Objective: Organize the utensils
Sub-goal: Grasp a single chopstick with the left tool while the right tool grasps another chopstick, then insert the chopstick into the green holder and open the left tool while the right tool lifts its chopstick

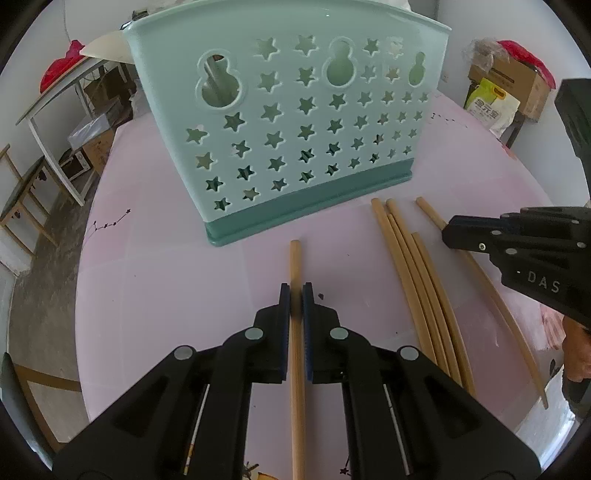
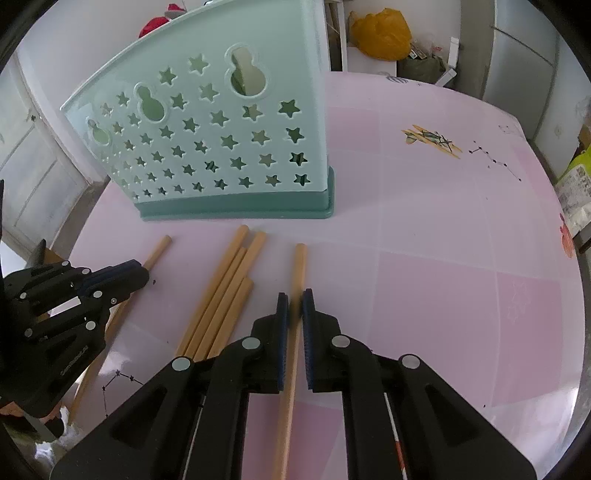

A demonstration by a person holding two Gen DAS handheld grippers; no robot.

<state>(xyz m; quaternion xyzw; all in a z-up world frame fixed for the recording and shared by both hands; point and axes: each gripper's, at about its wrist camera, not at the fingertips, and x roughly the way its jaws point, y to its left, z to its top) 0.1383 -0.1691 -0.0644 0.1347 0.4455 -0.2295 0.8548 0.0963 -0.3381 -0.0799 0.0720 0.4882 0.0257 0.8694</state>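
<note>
A mint-green utensil holder [image 1: 295, 129] [image 2: 221, 147] with star cut-outs stands upright on the pink table. In front of it lie wooden chopsticks. My left gripper [image 1: 296, 291] [image 2: 144, 273] is shut on one chopstick [image 1: 295, 258] [image 2: 160, 247], which lies along its fingers and points at the holder. My right gripper [image 2: 295, 299] [image 1: 448, 232] is shut on another chopstick [image 2: 301, 266] [image 1: 428, 210] further right. Between the two grippers, several loose chopsticks [image 1: 406, 266] [image 2: 229, 291] lie side by side on the table.
The round pink table [image 2: 443, 240] has a small plane sticker [image 2: 430, 140] at the far right. Beyond the table's edge are a white side table [image 1: 55, 110], cardboard boxes [image 1: 517, 81] and a yellow bag [image 2: 380, 33]. A hand [image 1: 576, 354] holds the right gripper.
</note>
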